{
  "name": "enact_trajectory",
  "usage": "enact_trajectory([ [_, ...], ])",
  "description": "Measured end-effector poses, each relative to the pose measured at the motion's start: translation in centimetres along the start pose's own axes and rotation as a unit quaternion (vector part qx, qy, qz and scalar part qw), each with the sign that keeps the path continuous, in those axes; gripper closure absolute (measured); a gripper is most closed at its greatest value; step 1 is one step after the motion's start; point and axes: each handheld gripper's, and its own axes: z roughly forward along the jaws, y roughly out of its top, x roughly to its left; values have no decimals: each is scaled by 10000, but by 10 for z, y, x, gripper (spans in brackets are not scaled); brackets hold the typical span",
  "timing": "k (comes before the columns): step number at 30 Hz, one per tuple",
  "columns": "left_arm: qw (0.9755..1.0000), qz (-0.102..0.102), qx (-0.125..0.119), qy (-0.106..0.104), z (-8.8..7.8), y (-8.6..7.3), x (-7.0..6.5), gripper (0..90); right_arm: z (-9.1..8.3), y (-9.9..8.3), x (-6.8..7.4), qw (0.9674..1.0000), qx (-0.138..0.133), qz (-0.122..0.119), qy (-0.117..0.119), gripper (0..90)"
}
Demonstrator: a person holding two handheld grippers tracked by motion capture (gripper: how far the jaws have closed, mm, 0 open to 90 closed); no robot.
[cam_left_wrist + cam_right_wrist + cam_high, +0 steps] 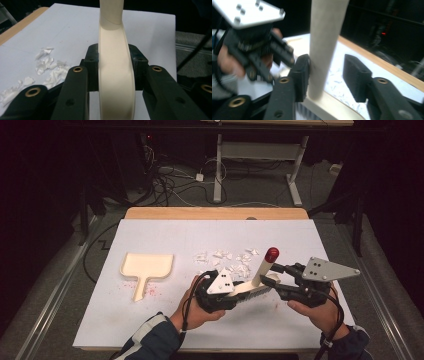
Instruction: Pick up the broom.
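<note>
Gripping the cream brush (pixel 248 289) by its head at lower centre, the left gripper (pixel 220 292) has its jaws clamped on it. The right gripper (pixel 272 275) has jaws spread around the red-tipped handle (pixel 263 268) (one pad touches, the other stands clear). Paper scraps (pixel 230 262) and a dustpan (pixel 146 269) lie on the surface (pixel 175 235) at centre-left.

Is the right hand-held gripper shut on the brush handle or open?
Open: the right hand-held gripper straddles the brush handle, with a gap beside one pad.
</note>
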Motion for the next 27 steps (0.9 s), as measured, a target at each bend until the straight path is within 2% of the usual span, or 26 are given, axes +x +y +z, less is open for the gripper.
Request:
enact_trajectory([
  [4, 9995, 79, 107, -293, -13, -11, -3, 656, 5, -13, -5, 9977, 427, -275, 459, 461],
  [7, 9983, 246, 241, -476, -20, -18, -7, 656, 17, -25, -3, 9927, 881, -379, 729, 398],
  [9, 9976, 309, 307, -546, -22, -22, -10, 655, 27, -30, 0, 9871, 1087, -464, 1078, 375],
  [12, 9960, 389, 317, -740, -25, -26, -12, 655, 41, -37, 9, 9761, 1379, -653, 1547, 363],
  [16, 9948, 458, 293, -856, -23, -26, -13, 654, 59, -52, 18, 9631, 1543, -751, 2076, 538],
  [19, 9944, 453, 339, -896, -21, -27, -12, 651, 69, -60, 18, 9559, 1575, -829, 2338, 616],
  [20, 9942, 426, 318, -934, -20, -28, -10, 650, 68, -61, 19, 9558, 1659, -762, 2303, 625],
  [21, 9941, 407, 302, -958, -20, -29, -9, 647, 70, -60, 18, 9546, 1613, -913, 2334, 631],
  [22, 9946, 376, 258, -933, -20, -29, -8, 639, 68, -59, 19, 9549, 1634, -902, 2308, 638],
  [24, 9951, 270, 144, -935, -21, -29, -4, 607, 66, -58, 19, 9583, 1574, -856, 2228, 652],
  [25, 9952, 285, 129, -932, -22, -29, -2, 605, 65, -57, 18, 9586, 1500, -888, 2252, 656],
  [26, 9959, 279, 134, -849, -23, -29, -1, 591, 64, -56, 18, 9588, 1472, -900, 2257, 662],
  [27, 9965, 270, 144, -777, -24, -29, 0, 568, 63, -55, 18, 9605, 1463, -877, 2198, 667],
])
